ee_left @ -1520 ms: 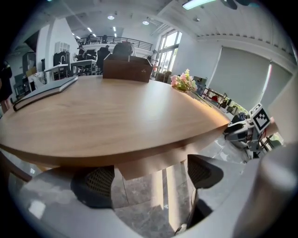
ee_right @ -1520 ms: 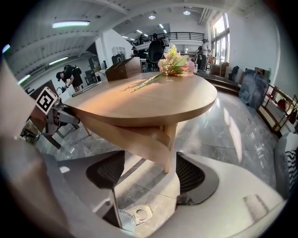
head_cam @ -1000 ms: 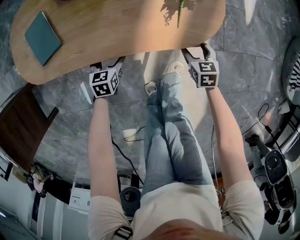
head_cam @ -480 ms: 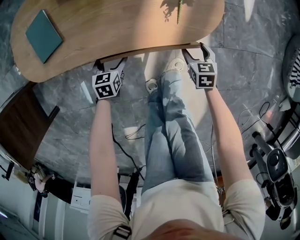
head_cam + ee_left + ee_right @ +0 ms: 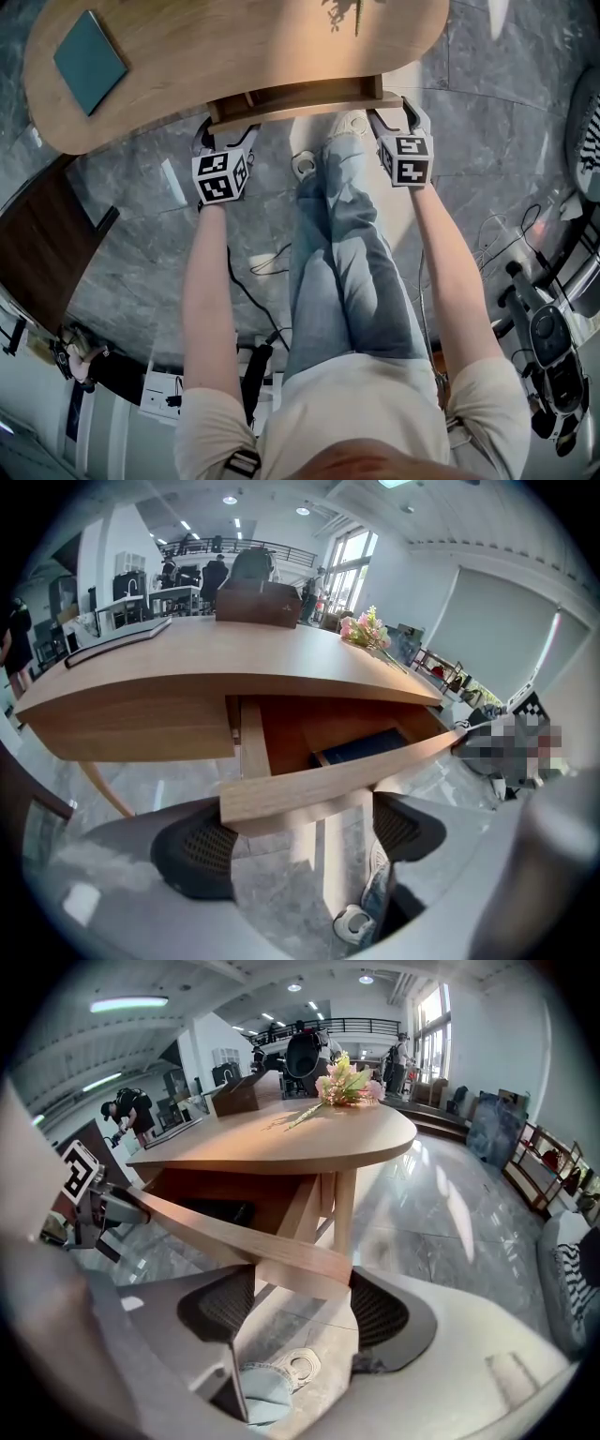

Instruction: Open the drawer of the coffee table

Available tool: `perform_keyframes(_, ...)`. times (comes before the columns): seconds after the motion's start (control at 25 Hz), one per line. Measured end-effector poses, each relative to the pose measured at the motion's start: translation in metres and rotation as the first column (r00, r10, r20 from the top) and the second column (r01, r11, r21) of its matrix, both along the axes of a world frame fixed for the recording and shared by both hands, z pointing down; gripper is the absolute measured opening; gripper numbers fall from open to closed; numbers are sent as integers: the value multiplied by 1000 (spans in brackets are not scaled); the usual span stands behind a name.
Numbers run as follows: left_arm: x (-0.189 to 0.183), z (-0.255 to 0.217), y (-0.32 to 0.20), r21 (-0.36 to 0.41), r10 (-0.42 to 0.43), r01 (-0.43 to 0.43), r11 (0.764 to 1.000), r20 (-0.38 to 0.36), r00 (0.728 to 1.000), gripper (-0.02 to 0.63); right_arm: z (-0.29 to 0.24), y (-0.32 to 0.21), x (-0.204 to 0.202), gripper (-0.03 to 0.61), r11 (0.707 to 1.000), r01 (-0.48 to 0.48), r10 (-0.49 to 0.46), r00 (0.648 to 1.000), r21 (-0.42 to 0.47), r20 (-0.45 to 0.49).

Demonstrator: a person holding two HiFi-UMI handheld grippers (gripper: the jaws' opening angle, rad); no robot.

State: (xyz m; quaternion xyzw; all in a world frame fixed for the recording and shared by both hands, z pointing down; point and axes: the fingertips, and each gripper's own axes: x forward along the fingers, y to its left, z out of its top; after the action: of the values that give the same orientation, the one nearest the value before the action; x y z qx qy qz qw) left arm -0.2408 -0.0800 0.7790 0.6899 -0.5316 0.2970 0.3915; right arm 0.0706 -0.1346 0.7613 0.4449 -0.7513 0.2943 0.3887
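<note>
The wooden coffee table (image 5: 234,47) has its drawer (image 5: 295,98) pulled partly out from under the top. My left gripper (image 5: 217,131) is at the drawer front's left end, my right gripper (image 5: 394,111) at its right end. In the left gripper view the drawer front (image 5: 328,780) lies across the wide-apart jaws of the left gripper (image 5: 295,841), which is open. A dark flat item (image 5: 366,745) lies inside the drawer. In the right gripper view the front's right end (image 5: 300,1265) sits between the spread pads of the right gripper (image 5: 300,1312), also open.
A teal book (image 5: 89,61) lies on the tabletop's left part. Flowers (image 5: 347,1082) and a brown box (image 5: 258,602) stand on the table. The person's legs (image 5: 347,253) reach under the drawer. A dark cabinet (image 5: 37,253) stands left, with cables (image 5: 253,281) and equipment (image 5: 553,347) on the floor.
The drawer has slid out from under the tabletop toward the person. Both grippers have drawn back with its front edge.
</note>
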Motion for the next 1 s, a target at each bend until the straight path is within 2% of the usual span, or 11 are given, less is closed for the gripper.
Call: perform_keyframes(1.0,16,13,90,-76,1,-2,997,-5,1000,459,14,89,18,317,998,-21,19,999,-66,-30)
